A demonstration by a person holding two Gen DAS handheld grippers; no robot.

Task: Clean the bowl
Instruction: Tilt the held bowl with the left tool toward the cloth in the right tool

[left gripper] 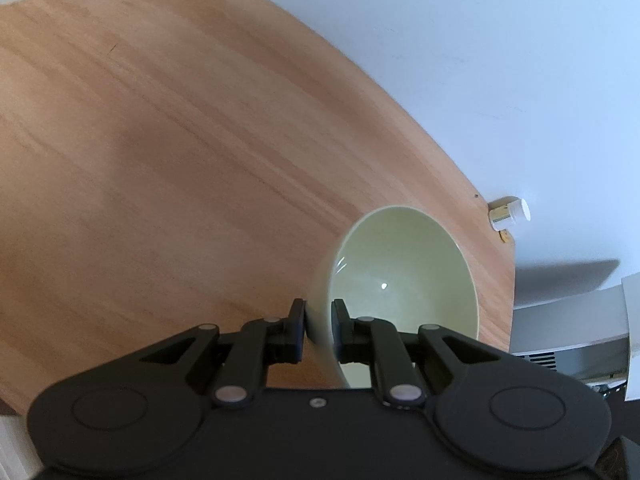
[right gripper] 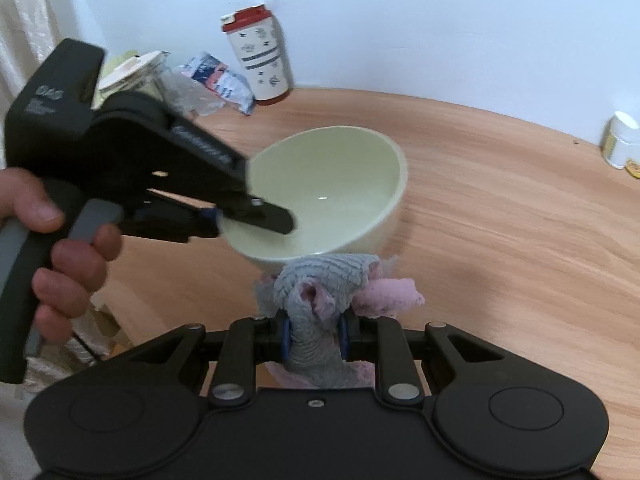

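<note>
A pale green bowl is gripped at its rim by my left gripper, one finger inside and one outside, and is tilted above the wooden table. In the right wrist view the same bowl is held up by the left gripper on its near left rim. My right gripper is shut on a grey and pink cloth, which bunches just below and in front of the bowl, close to its underside.
A red-capped patterned tumbler, a crumpled packet and a glass jar stand at the table's back left by the white wall. A small white jar stands near the right edge, also seen in the left wrist view.
</note>
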